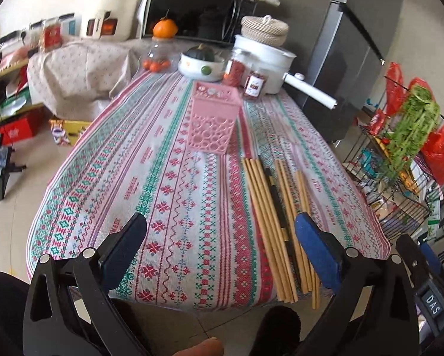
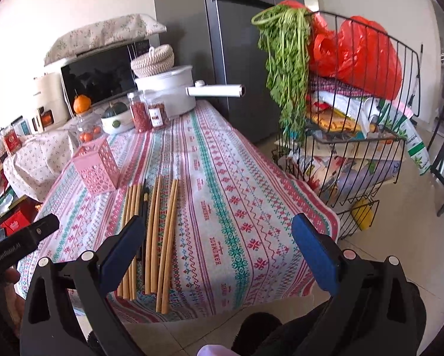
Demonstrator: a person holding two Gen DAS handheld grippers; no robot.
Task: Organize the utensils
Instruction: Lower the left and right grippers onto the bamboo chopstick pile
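On patterned woven cloth (image 1: 168, 178), slender bamboo chopsticks (image 1: 266, 213) lie beside a perforated pink holder (image 1: 213, 118).

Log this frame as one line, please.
left gripper open, empty | right gripper open, empty | wooden chopsticks flat on tablecloth | pink perforated plastic holder upright

chopsticks (image 1: 269, 222): matt pale wood
holder (image 1: 213, 118): pink perforated plastic
bench cloth (image 1: 162, 192): woven, patterned fabric
pot (image 1: 269, 62): glossy white
rack (image 2: 370, 136): black wire metal

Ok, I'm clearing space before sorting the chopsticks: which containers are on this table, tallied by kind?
Pink holder: 1
Red-filled jars: 2
White pot: 1
Woven basket, on the pot: 1
White bowl: 1
Clear jar: 1
Total: 7
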